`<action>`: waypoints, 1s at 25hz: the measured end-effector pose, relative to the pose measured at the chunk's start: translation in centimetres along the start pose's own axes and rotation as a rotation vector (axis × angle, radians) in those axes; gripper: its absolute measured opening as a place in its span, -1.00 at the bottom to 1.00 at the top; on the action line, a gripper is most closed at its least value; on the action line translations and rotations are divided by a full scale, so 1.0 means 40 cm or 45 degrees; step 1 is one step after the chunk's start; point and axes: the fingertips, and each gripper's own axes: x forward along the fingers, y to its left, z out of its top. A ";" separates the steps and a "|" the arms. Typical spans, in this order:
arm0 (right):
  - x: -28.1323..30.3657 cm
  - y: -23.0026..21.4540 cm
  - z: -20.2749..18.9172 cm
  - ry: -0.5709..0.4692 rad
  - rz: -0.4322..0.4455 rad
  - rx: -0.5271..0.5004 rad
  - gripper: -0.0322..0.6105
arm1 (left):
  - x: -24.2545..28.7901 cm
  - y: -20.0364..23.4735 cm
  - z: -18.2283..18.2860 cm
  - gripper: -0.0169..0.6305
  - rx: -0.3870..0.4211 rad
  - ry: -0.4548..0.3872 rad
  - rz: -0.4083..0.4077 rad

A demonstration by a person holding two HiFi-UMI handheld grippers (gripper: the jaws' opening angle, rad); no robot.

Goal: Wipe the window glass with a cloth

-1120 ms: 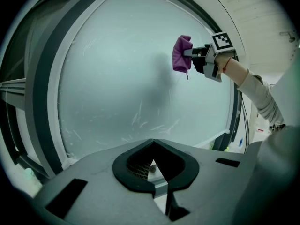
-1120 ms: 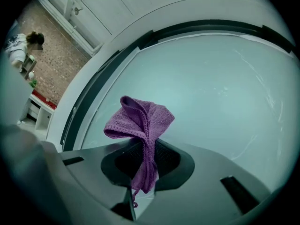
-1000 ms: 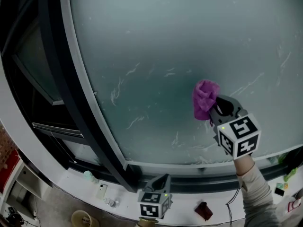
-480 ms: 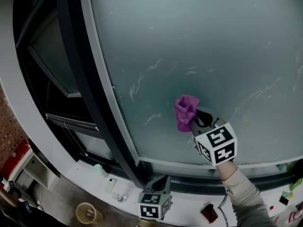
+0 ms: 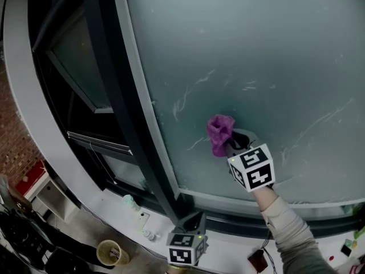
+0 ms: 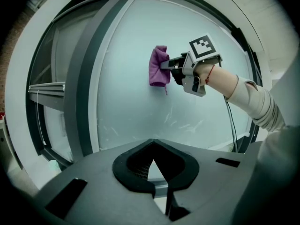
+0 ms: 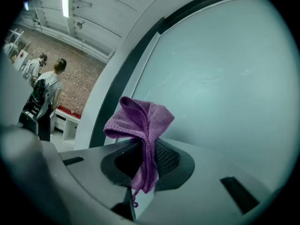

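Observation:
A purple cloth is pressed against the frosted window glass. My right gripper is shut on the cloth, its marker cube just below and right of it in the head view. White smear marks streak the glass beside and right of the cloth. My left gripper hangs low near the sill, away from the glass, its jaws together with nothing between them.
A dark window frame runs left of the pane, with a darker side window beyond it. Small bottles and a phone-like object lie on the white sill. People stand far left in the right gripper view.
My right gripper has carried the purple cloth leftward and a little down across the glass, toward the dark frame. The left gripper has stayed low by the sill.

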 end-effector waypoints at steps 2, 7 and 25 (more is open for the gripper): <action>0.017 0.000 -0.003 0.008 -0.003 -0.003 -0.74 | -0.003 0.011 0.002 -0.93 -0.004 -0.002 0.013; 0.038 -0.014 -0.015 0.034 -0.027 -0.008 -0.73 | -0.003 0.027 0.010 -0.93 -0.005 -0.012 0.032; -0.061 -0.125 -0.080 0.106 -0.141 -0.012 -0.73 | 0.035 -0.057 0.018 -0.93 0.015 0.010 -0.055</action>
